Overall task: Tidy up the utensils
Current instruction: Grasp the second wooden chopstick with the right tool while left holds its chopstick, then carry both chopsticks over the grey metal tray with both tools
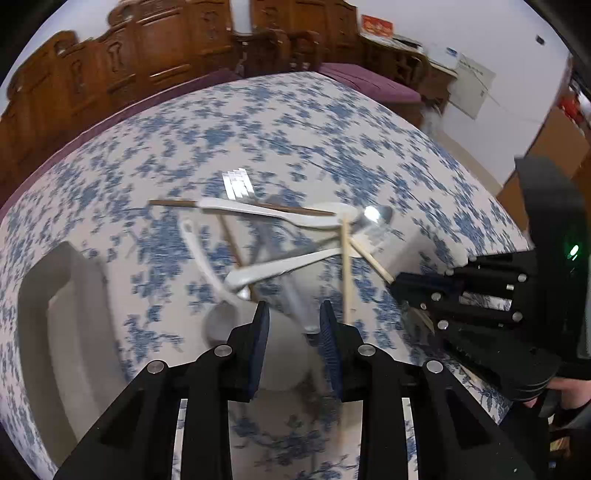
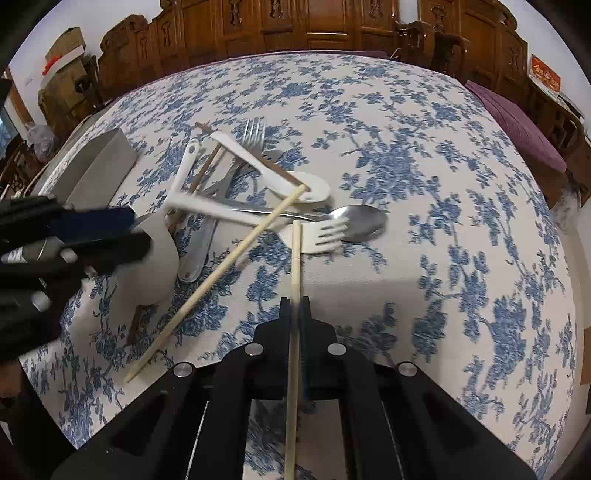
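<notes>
Nearest the right wrist camera, the right gripper [image 2: 294,306] has its jaws pinched nearly together on a pale chopstick [image 2: 295,266], which runs straight out between the pads and back past the camera; its far tip ends beside the white fork [image 2: 317,236]. A second pale chopstick [image 2: 218,280] lies slantwise on the floral tablecloth [image 2: 424,192] to the left, its far end resting on the bowl of a white spoon [image 2: 277,173].

In the left wrist view, the left gripper [image 1: 294,317] hangs with its jaws parted a moderate way, holding nothing; between and below the pads sits a grey cup [image 1: 284,354] (its rim partly hidden by the fingers). The right wrist view shows that same gripper at the cup's near-left side, though whether a pad touches the cup cannot be told.

Beyond the cup is the tangle of utensils: white spoons crossing one another, a brown chopstick [image 2: 207,170] beneath them, a steel spoon [image 2: 358,221] touching the white fork's tines, and a steel fork [image 2: 255,133] farthest out. A grey tray [image 1: 55,317] stands at the left of the pile.

Past the table edge stand carved wooden chairs [image 2: 295,26] with purple cushions [image 2: 517,122].
</notes>
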